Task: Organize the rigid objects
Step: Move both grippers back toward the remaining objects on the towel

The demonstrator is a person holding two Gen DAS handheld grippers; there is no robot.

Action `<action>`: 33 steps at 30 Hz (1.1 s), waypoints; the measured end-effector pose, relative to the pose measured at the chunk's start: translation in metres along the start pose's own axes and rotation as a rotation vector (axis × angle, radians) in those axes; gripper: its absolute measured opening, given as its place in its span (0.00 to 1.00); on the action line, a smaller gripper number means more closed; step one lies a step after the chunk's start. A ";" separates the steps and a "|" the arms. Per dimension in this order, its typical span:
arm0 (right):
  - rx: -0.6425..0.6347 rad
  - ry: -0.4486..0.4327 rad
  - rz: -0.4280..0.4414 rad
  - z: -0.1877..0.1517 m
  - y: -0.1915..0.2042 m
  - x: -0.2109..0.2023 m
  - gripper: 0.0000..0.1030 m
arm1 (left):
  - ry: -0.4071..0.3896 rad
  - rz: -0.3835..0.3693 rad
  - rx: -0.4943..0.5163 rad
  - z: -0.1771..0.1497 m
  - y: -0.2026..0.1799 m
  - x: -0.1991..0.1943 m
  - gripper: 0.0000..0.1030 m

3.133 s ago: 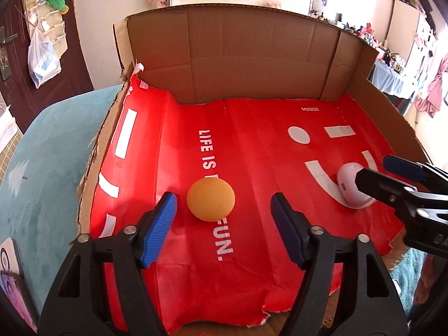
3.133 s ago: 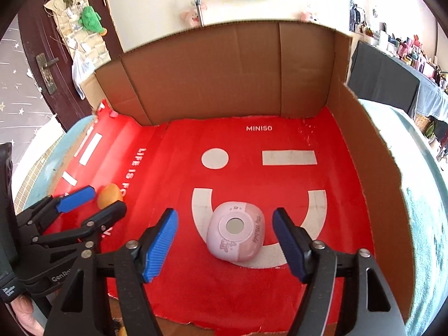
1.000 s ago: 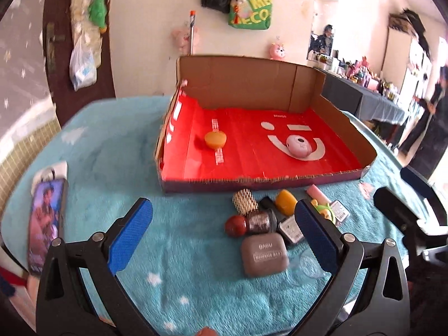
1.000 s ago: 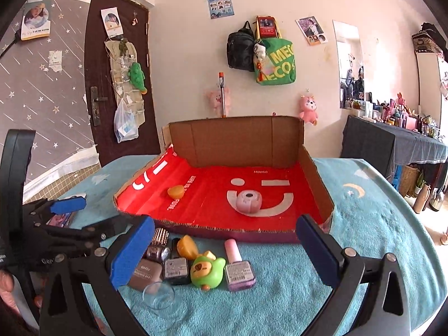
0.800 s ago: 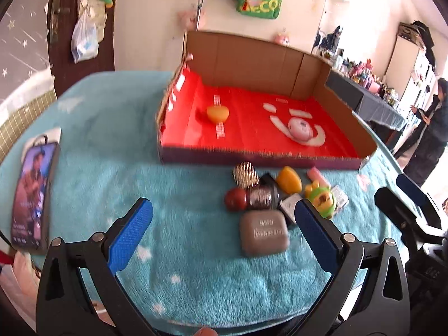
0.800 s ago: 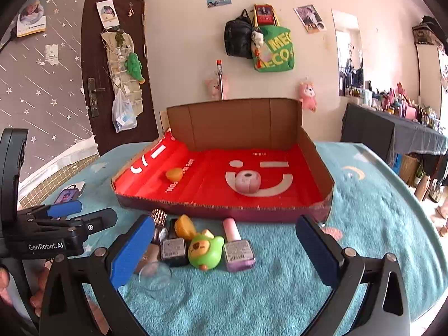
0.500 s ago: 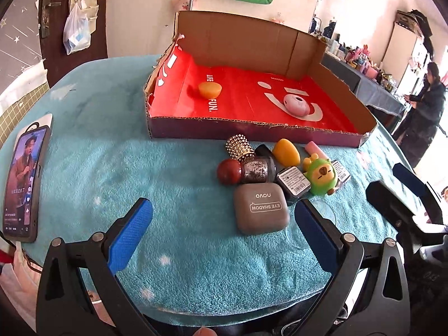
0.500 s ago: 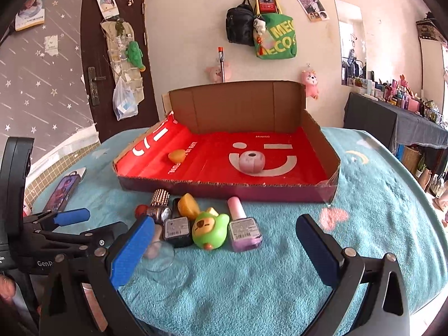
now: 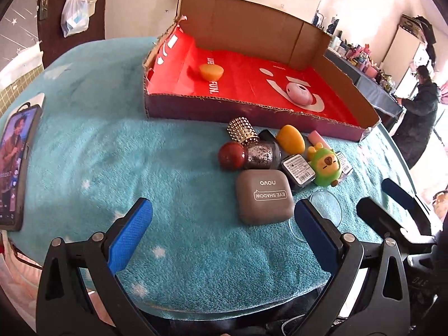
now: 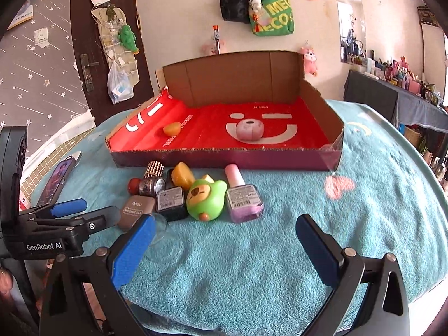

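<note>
A cardboard box point(image 9: 196, 107) point(image 10: 218, 158) lined in red holds an orange half-ball point(image 9: 211, 72) point(image 10: 172, 128) and a pink round case point(image 9: 299, 94) point(image 10: 249, 129). In front of it lies a cluster of small objects: a grey eye-shadow case point(image 9: 263, 196) point(image 10: 137, 209), a red ball point(image 9: 231, 155), a glitter jar point(image 9: 261, 155), a studded gold cap point(image 9: 241, 130), a yellow piece point(image 9: 290, 139), a green toy point(image 9: 326, 168) point(image 10: 206, 196) and a pink nail-polish bottle point(image 10: 242, 196). My left gripper point(image 9: 221, 232) is open, just short of the grey case. My right gripper point(image 10: 224, 247) is open, near the bottle, holding nothing.
A phone point(image 9: 15, 162) point(image 10: 57, 180) lies on the teal towel point(image 9: 112, 151) at the left. A clear glass lid point(image 9: 326, 208) rests by the grey case. A person point(image 9: 420, 117) stands far right by a cluttered table point(image 10: 397, 98). A door point(image 10: 92, 42) is behind.
Both grippers pulled back out of the box, leaving the orange half-ball and pink case inside, then came down towards the cluster in front of the box. Both stay open.
</note>
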State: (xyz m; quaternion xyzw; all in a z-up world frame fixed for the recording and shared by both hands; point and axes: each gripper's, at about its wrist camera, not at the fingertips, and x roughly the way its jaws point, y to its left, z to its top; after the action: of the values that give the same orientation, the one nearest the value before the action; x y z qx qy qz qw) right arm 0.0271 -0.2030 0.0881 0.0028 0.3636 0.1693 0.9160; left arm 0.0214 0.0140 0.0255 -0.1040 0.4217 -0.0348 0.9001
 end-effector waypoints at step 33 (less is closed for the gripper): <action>-0.086 0.126 0.082 -0.023 0.016 0.025 0.97 | 0.034 0.130 0.054 0.005 -0.003 0.029 1.00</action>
State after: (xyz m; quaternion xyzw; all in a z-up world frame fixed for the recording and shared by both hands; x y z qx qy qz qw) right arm 0.0237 -0.1828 0.0564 -0.0324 0.4124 0.2219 0.8830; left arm 0.0438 0.0077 0.0075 -0.0515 0.4419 0.0104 0.8955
